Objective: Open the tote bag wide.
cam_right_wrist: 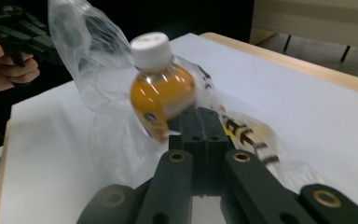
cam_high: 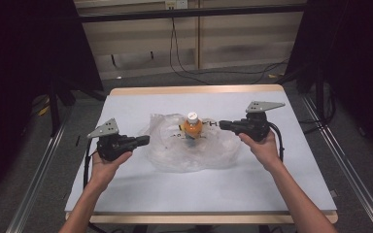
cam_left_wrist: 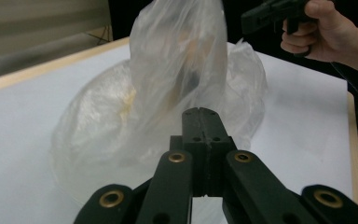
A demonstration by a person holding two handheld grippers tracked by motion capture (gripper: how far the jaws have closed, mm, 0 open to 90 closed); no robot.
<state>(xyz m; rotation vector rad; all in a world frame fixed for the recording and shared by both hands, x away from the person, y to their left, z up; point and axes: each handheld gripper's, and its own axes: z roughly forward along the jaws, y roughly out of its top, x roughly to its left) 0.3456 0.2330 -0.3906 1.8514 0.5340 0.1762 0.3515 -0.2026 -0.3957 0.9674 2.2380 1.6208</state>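
Orange bottle in a crumpled clear bag, mid-table

White cap, amber drink, standing upright; left gripper and right gripper both clenched, whether on the plastic I cannot tell

One table stood under the work, covered in a pale sheet; on it lay one clear plastic bag, crumpled; one bottle of orange liquid stood in the bag, with one white cap; two grippers were counted, the left gripper and the right gripper, each with two black jaws pressed together; two grey three-cornered plates, one atop each gripper; two hands, one per gripper; two forearms came in from the near edge; one dark cable ran across the floor beyond the table.
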